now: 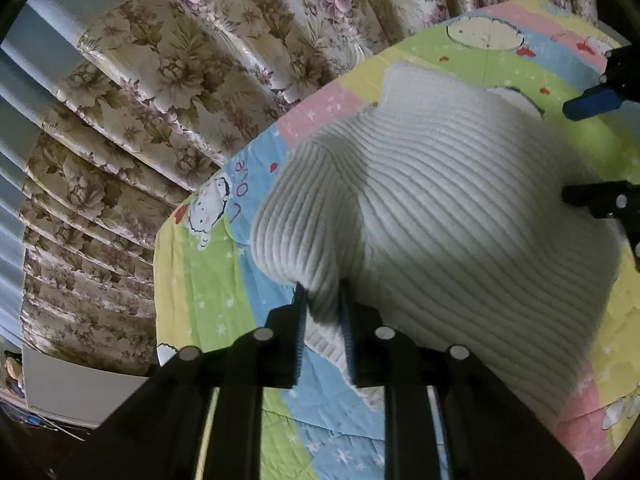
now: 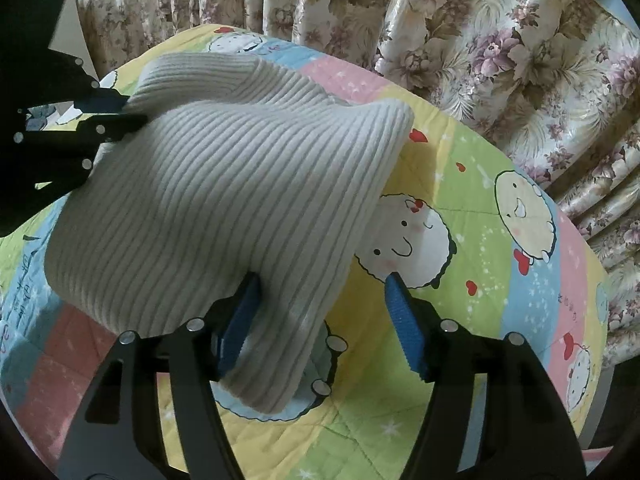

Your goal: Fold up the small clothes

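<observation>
The left gripper (image 1: pixel 324 312) has its jaws drawn close together, pinching a bunched corner of the ribbed white knit garment (image 1: pixel 440 208); cloth fills the narrow gap between the pads and lifts away from them in a taut ridge. The right gripper (image 2: pixel 320 320) stands with its jaws spread wide: the garment's edge drapes over the blue pad on the left of that view, while the other pad is bare and apart from the cloth, so nothing is clamped on that side. Outward from the jaws, the garment humps up over the pastel cartoon quilt (image 2: pixel 480 272), doubled over itself near one end, its far part lying on the quilt and its near part raised. Floral curtains (image 1: pixel 180 80) hang behind the bed. As a judgement, the fold is partly under way: one layer looks turned over, but the piece is not yet flat or squared, and smoothing and at least one more fold appear left to do.
</observation>
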The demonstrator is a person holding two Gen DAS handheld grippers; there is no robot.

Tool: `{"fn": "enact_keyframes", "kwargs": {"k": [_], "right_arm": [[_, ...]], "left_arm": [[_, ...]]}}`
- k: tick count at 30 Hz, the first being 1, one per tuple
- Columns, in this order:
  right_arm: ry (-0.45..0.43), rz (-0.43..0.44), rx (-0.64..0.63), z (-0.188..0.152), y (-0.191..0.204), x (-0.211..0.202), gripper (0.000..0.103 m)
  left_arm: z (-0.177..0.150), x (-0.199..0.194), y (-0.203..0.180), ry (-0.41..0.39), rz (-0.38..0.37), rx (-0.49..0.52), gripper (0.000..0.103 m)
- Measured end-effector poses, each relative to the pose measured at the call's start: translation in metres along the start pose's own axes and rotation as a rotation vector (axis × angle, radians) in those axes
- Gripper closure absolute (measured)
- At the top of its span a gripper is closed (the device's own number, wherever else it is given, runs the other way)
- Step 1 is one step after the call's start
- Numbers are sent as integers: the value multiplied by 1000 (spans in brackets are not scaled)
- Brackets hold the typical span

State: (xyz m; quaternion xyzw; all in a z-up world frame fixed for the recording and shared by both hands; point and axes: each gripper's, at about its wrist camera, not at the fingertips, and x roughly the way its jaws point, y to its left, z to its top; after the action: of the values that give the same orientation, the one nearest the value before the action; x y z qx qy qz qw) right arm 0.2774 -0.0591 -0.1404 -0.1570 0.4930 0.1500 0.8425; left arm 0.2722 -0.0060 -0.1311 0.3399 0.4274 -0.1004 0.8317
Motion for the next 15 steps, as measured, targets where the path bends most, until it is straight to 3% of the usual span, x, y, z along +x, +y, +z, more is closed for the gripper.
{"fn": "enact_keyframes", "kwargs": {"k": [3, 4, 6, 8, 12, 15], "right_arm": [[0, 5, 0, 0, -3, 0, 38], [-9, 5, -3, 0, -2, -4, 38], [-30, 27, 11, 0, -5, -12, 39], [-65, 59, 47, 4, -11, -21, 38], [-73, 57, 62, 16, -15, -17, 37], [-48, 42, 35, 22, -10, -5, 36]], "left_arm": [[-3, -22, 2, -31, -13, -34, 59], [-5, -36, 3, -57, -51, -58, 48], [-8, -53, -1, -93, -107, -82, 39], [-12, -62, -14, -104, -134, -63, 38], [-21, -39, -38, -42, -66, 2, 37], [-28, -16, -33, 16, -94, -51, 37]]}}
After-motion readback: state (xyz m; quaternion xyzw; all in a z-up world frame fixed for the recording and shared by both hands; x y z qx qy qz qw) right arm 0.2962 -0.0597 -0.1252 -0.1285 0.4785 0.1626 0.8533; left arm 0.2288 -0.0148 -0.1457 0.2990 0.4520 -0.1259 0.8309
